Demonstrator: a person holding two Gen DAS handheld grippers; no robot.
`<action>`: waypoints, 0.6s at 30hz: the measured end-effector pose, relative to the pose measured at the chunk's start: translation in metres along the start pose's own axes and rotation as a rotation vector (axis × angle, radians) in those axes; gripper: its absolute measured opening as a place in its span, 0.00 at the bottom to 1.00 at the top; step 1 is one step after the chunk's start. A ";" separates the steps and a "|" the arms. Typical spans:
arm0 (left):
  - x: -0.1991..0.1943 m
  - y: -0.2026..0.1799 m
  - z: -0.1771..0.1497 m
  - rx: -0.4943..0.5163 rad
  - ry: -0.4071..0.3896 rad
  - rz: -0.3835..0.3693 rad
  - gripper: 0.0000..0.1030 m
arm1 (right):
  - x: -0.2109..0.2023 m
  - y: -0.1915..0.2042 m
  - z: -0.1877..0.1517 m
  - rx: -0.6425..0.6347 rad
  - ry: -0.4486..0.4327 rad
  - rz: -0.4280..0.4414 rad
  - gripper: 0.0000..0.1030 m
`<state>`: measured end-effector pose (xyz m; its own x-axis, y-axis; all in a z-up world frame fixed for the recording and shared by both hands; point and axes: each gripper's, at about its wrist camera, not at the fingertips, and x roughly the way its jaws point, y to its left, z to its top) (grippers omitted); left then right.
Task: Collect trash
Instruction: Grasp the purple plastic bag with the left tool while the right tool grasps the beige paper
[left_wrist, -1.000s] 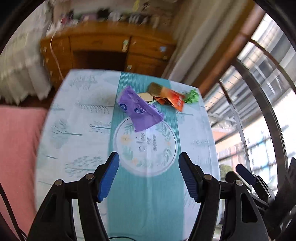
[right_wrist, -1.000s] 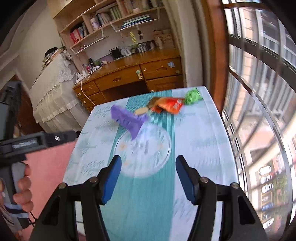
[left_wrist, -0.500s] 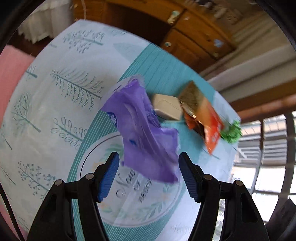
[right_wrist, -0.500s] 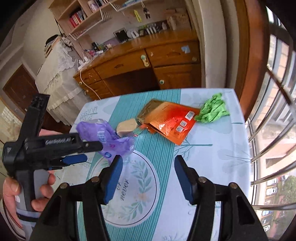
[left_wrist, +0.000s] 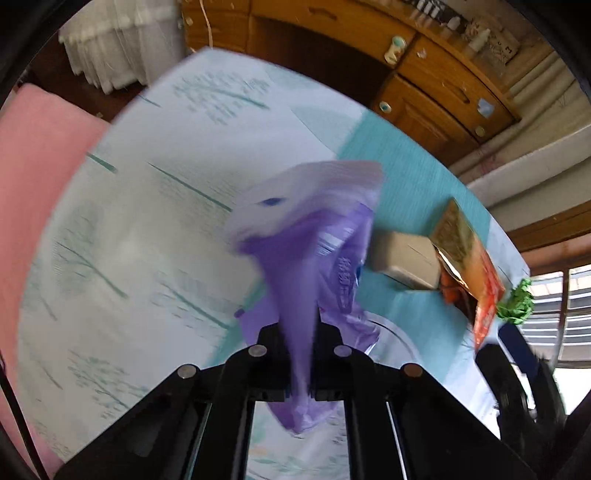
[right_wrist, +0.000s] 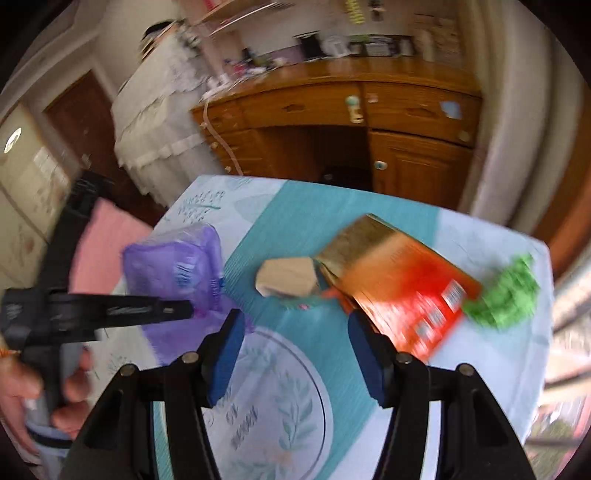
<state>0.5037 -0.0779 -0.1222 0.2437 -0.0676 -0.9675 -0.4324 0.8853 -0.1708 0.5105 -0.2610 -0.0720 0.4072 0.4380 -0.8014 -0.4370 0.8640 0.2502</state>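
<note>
My left gripper (left_wrist: 300, 343) is shut on a purple plastic bag (left_wrist: 314, 251), whose open mouth stands up over the table; it also shows in the right wrist view (right_wrist: 177, 273) with the left gripper (right_wrist: 186, 309) clamped on it. My right gripper (right_wrist: 293, 334) is open and empty, hovering just short of a beige crumpled paper (right_wrist: 288, 282). An orange-red foil packet (right_wrist: 399, 284) lies right of that paper, and a green crumpled wrapper (right_wrist: 506, 291) lies beyond it. The paper (left_wrist: 406, 262), packet (left_wrist: 469, 258) and green wrapper (left_wrist: 517, 302) also show in the left wrist view.
The table (right_wrist: 491, 369) has a pale cloth with a teal runner. A wooden desk (right_wrist: 369, 122) stands behind it. A pink cushion (left_wrist: 33, 177) lies to the left. Window bars (left_wrist: 569, 302) are on the right.
My left gripper has closed on the purple bag and raised it. My right gripper has moved forward and down toward the beige paper and the orange packet.
</note>
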 end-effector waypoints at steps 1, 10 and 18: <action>-0.004 0.006 0.003 0.000 -0.011 0.008 0.04 | 0.007 0.002 0.004 -0.021 0.010 -0.003 0.57; -0.023 0.060 0.010 -0.028 -0.044 0.070 0.04 | 0.078 0.037 0.029 -0.314 0.140 -0.033 0.57; -0.019 0.091 0.006 -0.082 -0.030 0.066 0.04 | 0.102 0.037 0.038 -0.457 0.214 -0.027 0.58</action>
<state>0.4651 0.0069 -0.1180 0.2376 0.0050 -0.9714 -0.5176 0.8469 -0.1222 0.5665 -0.1750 -0.1239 0.2704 0.3145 -0.9099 -0.7546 0.6562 0.0025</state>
